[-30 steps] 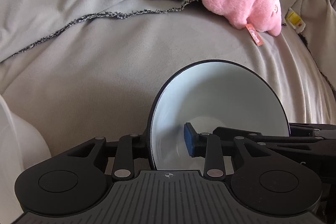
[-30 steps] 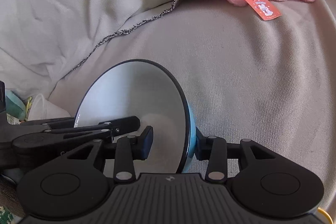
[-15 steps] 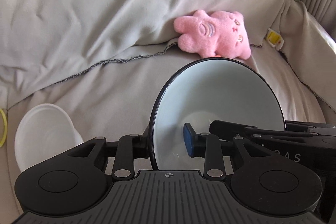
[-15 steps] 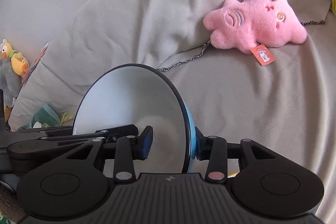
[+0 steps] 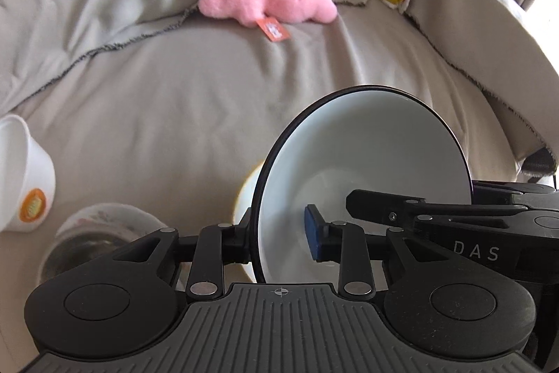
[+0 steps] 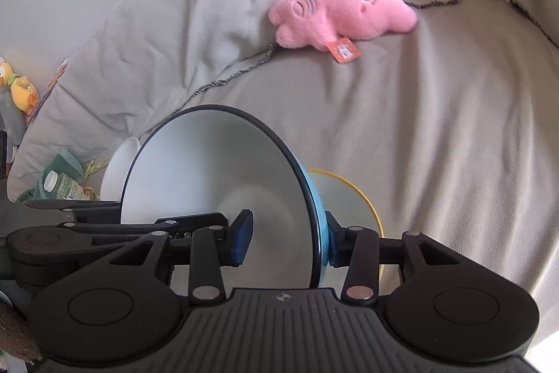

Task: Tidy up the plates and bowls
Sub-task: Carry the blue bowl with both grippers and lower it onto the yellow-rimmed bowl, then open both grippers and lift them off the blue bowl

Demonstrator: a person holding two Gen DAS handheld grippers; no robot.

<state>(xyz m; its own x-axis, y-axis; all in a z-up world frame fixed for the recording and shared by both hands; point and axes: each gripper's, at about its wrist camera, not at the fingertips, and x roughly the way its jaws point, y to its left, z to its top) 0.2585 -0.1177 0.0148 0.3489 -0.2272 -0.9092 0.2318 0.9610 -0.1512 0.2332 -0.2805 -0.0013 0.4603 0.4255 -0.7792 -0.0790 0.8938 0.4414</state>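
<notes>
A bowl [image 5: 363, 163] with a white inside, black rim and blue outside is held up on edge above a grey-covered sofa. My left gripper [image 5: 279, 233] is shut on its rim. My right gripper [image 6: 286, 233] is shut on the opposite rim of the same bowl [image 6: 216, 170]. A yellow-rimmed white bowl [image 6: 342, 194] lies on the sofa just behind and below it, and also shows in the left wrist view [image 5: 246, 198]. A clear bowl [image 5: 101, 229] sits lower left, and a white cup [image 5: 24, 170] lies tipped at the far left.
A pink plush toy [image 5: 265, 0] lies at the sofa's back, also in the right wrist view [image 6: 342, 9]. A white dish [image 6: 118, 170], a small bottle [image 6: 63, 187] and duck toys [image 6: 17, 86] are at the left edge.
Both grippers have pulled back and lowered with the bowl. The yellow-rimmed bowl, the clear bowl and the tipped cup have come into view; the plush toy looks farther away.
</notes>
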